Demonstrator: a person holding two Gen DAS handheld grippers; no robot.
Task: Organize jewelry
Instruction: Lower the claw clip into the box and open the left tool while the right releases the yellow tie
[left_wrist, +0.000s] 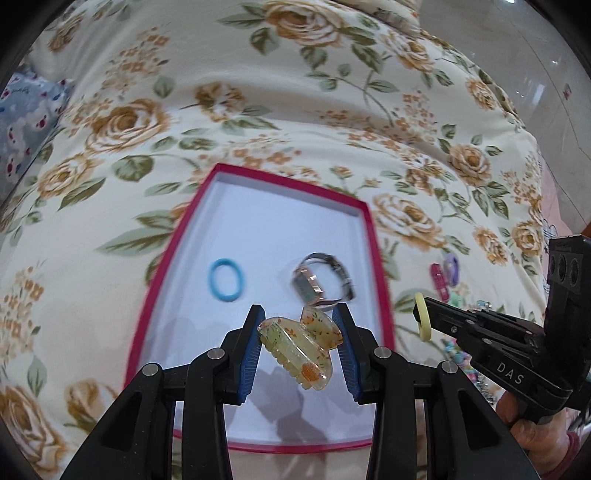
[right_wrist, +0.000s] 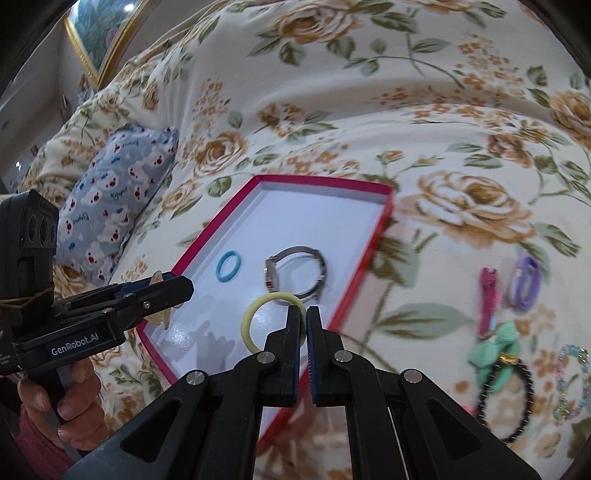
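Both hands are mid-delivery, each bringing one piece over the red-rimmed box (left_wrist: 369, 236) lying on the floral bed cover (left_wrist: 258, 110). The left gripper (left_wrist: 299, 328) is clenching a translucent floral hair claw (left_wrist: 295, 347) crosswise between its blue pads, jaws part-way apart on the claw's body; it is angling down over the near end of the box floor. The right gripper (right_wrist: 306, 328) is pinching the rim of a yellow hair tie (right_wrist: 258, 314), jaws squeezed nearly together, the loop hanging just ahead of the tips above the box's near corner. Beyond both sets of jaws, already inside the box, are lying a blue hair tie (left_wrist: 224, 280) and a wristwatch (left_wrist: 325, 284), apart from each other. Judgement: the step in hand is placing; next, each hand needs to be lowering toward bare white floor short of the watch, then easing the jaws apart so the pieces are not landing on one another. Off to the right of the right jaws, outside the box, are waiting pink and purple clips (right_wrist: 489, 299), a green-bowed black band (right_wrist: 498, 369) and a bead bracelet (right_wrist: 576, 380).
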